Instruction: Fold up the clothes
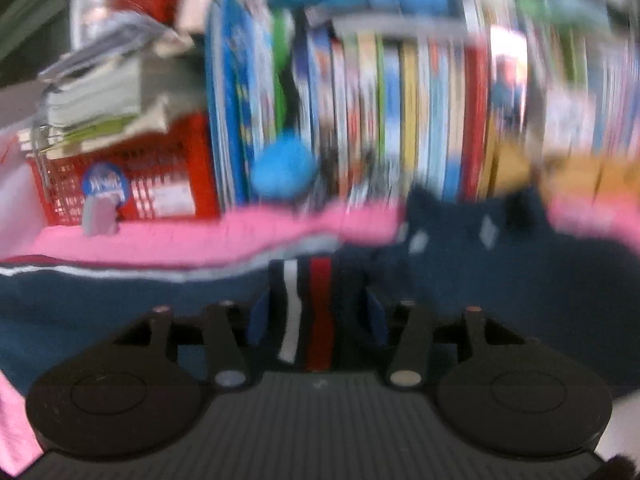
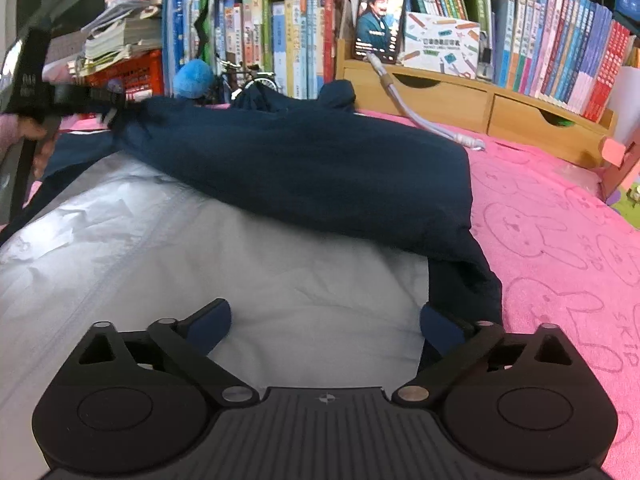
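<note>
Our navy jacket [image 2: 304,176] is soft and floppy, sprawled ahead of the right hand-held gripper [image 2: 324,328], which is spread wide and empty. The left hand-held gripper [image 1: 316,320] pinches its striped cuff [image 1: 308,312]; hems seem the best grab spots.

Left gripper [image 1: 316,316] housing: matte black, with a ribbed grey-black centre plate.
Left gripper discs: two round black covers, each marked with a raised inner circle.
Left gripper linkages: black bars, pinned by pale metal rivets at both ends.
Left gripper pads: blue, seen at the inner faces; detail is blurred.
Right gripper [image 2: 324,328] housing: matte black, ribbed centre plate, small round emblem at its top edge.
Right gripper linkages: black bars with triangular cut-outs, silver and copper-toned rivets.
Right gripper pads [image 2: 210,326]: dark blue, flat.
Sleeve [image 2: 9,128]: pink fabric is seen at the left edge of the right wrist view.
</note>
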Tool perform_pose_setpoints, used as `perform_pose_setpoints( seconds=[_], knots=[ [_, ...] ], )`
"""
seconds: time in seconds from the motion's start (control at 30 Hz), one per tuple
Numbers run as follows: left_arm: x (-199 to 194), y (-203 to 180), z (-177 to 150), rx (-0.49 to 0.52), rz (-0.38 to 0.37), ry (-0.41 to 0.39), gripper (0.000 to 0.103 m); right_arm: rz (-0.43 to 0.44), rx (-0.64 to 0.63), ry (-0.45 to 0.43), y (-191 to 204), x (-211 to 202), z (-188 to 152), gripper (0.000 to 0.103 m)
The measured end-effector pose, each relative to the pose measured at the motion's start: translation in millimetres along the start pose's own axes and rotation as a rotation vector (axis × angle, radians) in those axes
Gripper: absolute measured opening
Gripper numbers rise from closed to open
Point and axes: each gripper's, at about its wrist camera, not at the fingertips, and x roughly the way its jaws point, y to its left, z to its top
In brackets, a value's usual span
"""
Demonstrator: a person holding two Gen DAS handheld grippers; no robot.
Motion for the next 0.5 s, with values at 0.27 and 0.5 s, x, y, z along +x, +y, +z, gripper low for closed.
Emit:
perform_pose_setpoints(
  seconds=[0.27,0.5],
  knots=[
    [16,13,-18,-0.016,-0.08,0.087,0.079,-0.11,-0.113,-0.04,12,-3,3,0.102],
    [16,22,-17,-0.056,-0.098,0.104,0.081,-0.379,-0.429,-0.102,33,28,24,0.101]
  ],
)
